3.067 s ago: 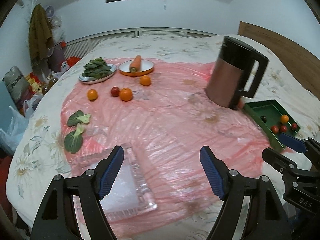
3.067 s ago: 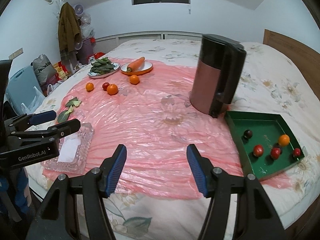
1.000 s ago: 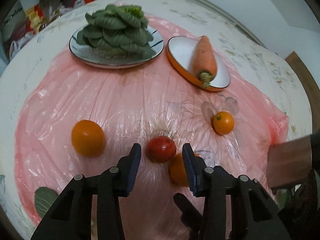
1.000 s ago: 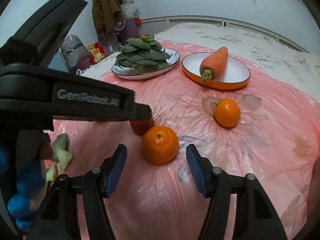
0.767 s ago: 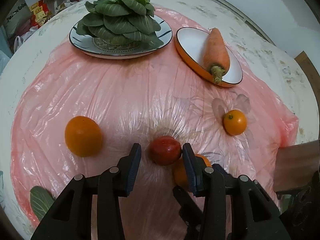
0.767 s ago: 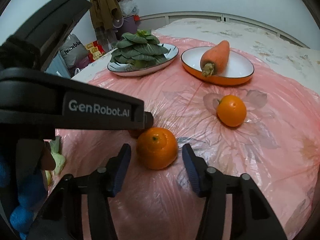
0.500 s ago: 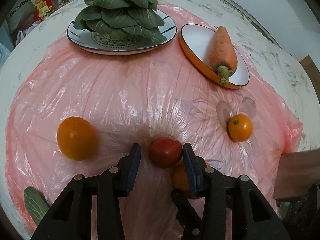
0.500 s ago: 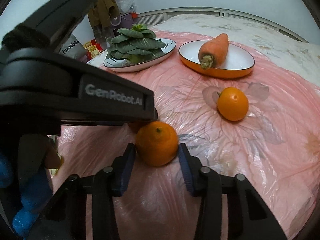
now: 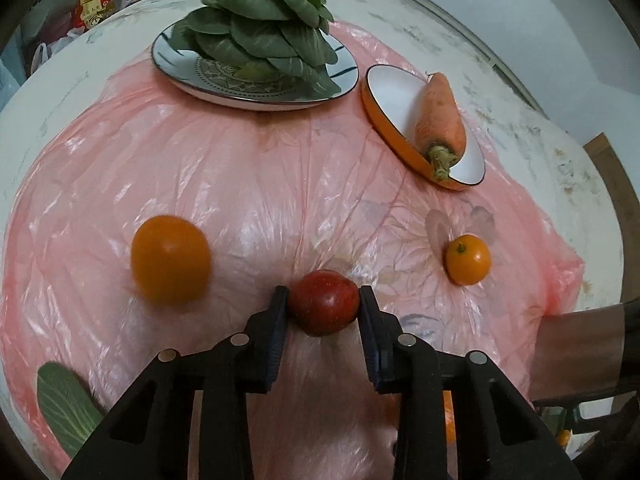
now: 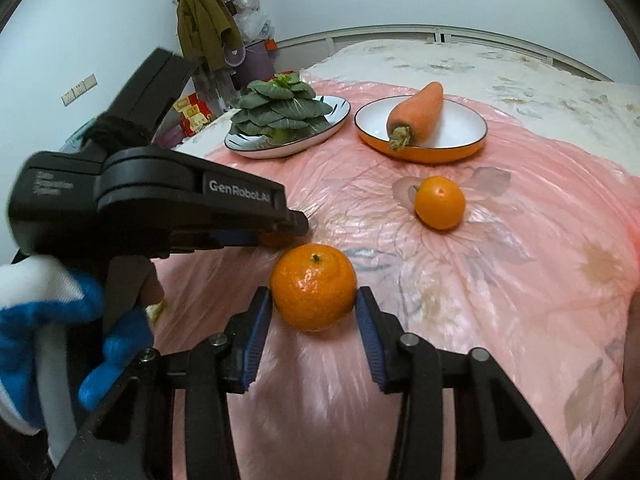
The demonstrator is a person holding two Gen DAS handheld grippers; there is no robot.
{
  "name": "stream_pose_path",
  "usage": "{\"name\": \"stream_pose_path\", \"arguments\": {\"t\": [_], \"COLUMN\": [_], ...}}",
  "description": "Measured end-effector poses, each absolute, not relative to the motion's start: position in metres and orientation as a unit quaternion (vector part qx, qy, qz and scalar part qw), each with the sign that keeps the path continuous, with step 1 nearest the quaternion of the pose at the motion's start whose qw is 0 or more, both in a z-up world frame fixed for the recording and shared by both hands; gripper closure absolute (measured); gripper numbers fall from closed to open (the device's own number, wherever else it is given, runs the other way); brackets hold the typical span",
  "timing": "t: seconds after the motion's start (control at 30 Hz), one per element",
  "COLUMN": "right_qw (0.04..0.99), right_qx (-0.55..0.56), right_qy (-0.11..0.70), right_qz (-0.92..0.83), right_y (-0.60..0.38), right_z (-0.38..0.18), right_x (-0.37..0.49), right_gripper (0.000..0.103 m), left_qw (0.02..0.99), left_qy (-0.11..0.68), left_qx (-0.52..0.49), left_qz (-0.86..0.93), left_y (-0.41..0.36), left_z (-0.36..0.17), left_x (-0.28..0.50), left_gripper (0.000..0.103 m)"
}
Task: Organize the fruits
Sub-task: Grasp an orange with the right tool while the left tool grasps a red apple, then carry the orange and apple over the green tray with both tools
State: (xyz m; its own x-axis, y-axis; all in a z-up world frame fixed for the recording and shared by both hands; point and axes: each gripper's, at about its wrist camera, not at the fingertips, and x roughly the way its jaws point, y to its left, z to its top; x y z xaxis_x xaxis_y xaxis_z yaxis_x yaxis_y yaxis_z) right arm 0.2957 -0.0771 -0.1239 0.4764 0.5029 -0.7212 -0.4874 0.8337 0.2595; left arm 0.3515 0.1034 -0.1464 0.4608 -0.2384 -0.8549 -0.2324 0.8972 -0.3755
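A dark red round fruit (image 9: pixel 324 306) lies on the pink plastic sheet (image 9: pixel 240 184). My left gripper (image 9: pixel 322 296) is closing on it, and both pads touch its sides. The right wrist view shows a mandarin (image 10: pixel 314 286) between the pads of my right gripper (image 10: pixel 313 298), which press on both its sides. The left gripper's black body (image 10: pixel 160 196) reaches in from the left just behind the mandarin and hides the red fruit there. A larger orange fruit (image 9: pixel 170 258) lies left of the red one. A small orange one (image 9: pixel 468 258) (image 10: pixel 439 202) lies to the right.
At the back stand a plate of green leaves (image 9: pixel 260 28) and an orange-rimmed dish (image 9: pixel 384 92) with a carrot (image 9: pixel 440 120). A brown kettle (image 9: pixel 580 344) is at the right edge. A loose leaf (image 9: pixel 68 408) lies lower left. A gloved hand (image 10: pixel 40 308) holds the left gripper.
The left jaws have closed from a gap around the red fruit onto its sides. The right gripper came forward around the mandarin and its jaws narrowed onto it.
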Motion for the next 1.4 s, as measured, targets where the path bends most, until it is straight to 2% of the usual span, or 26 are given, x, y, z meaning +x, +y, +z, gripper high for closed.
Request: {"name": "stream_pose_path", "arguments": {"t": [0.27, 0.5, 0.87, 1.4], "right_qw": [0.861, 0.865, 0.874, 0.898], "right_qx": [0.017, 0.011, 0.019, 0.064], "right_qy": [0.421, 0.418, 0.423, 0.405], "right_qz": [0.285, 0.277, 0.238, 0.158], "right_y": [-0.091, -0.107, -0.161, -0.268], "right_z": [-0.109, -0.096, -0.082, -0.068], "right_x": [0.257, 0.218, 0.153, 0.091], "right_gripper": [0.036, 0.036, 0.036, 0.036], "left_qw": [0.822, 0.832, 0.856, 0.857], "left_qy": [0.507, 0.5, 0.488, 0.495], "left_qx": [-0.259, -0.237, -0.16, -0.111], "left_qz": [-0.02, -0.032, -0.055, -0.093], "left_y": [0.119, 0.112, 0.063, -0.02], "left_z": [-0.14, -0.124, -0.092, -0.079], "left_x": [0.316, 0.269, 0.196, 0.126], "left_gripper": [0.074, 0.074, 0.074, 0.074]}}
